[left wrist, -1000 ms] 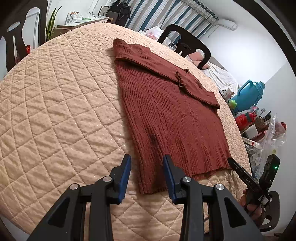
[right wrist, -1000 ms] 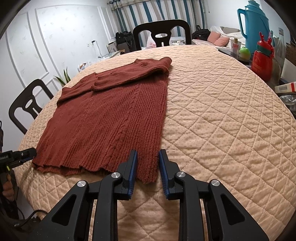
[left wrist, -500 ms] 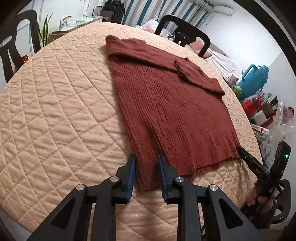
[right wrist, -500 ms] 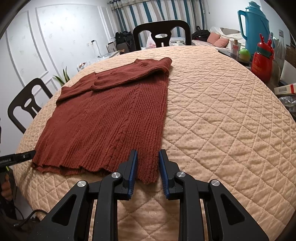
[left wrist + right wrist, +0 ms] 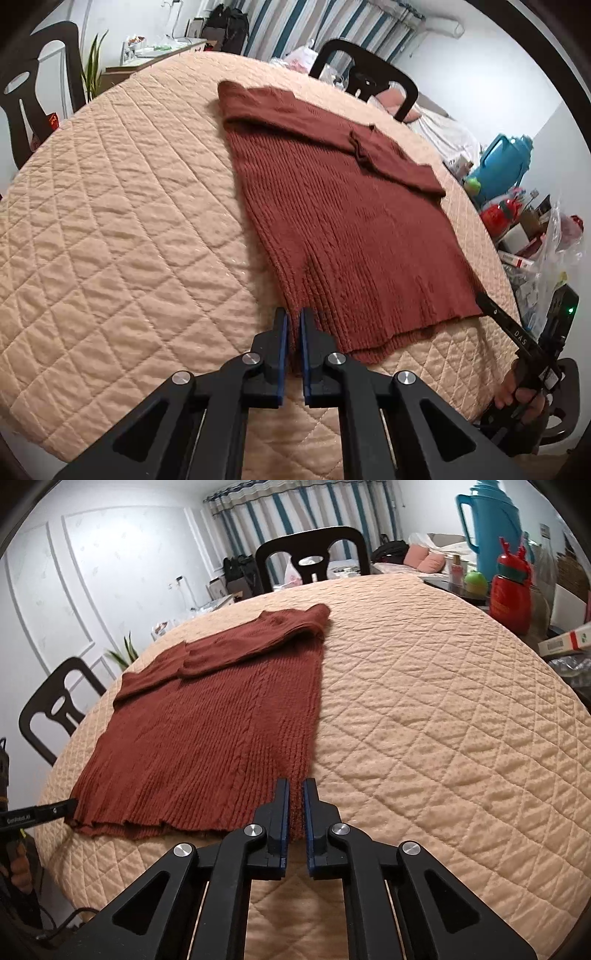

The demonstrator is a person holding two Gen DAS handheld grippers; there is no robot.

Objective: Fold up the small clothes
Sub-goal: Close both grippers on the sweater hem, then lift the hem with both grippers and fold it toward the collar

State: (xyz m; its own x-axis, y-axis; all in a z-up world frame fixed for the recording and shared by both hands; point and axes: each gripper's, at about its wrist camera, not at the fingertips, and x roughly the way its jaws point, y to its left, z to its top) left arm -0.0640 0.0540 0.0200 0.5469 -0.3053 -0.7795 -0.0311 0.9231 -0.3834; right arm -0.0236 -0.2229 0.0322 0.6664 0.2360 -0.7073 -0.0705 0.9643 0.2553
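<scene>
A rust-red knitted sweater (image 5: 351,221) lies flat on the round table, its sleeves folded across the top. My left gripper (image 5: 293,317) is shut on the near left corner of the sweater's hem, fabric pinched between the blue pads. In the right wrist view the same sweater (image 5: 221,731) spreads to the left, and my right gripper (image 5: 295,786) is shut on the near right hem corner. Each gripper shows at the edge of the other's view: the right gripper (image 5: 495,314) by the far hem corner, the left gripper (image 5: 55,808) at the opposite one.
A peach quilted cover (image 5: 110,240) drapes the table. Black chairs (image 5: 310,557) stand around it. A blue thermos (image 5: 491,520), a red bottle (image 5: 511,598) and boxes crowd the right side. A hand (image 5: 524,398) holds the other gripper's handle.
Both grippers closed from partly open onto the sweater's two near hem corners. The hands stayed roughly in place; the hem now bunches slightly between the pads.
</scene>
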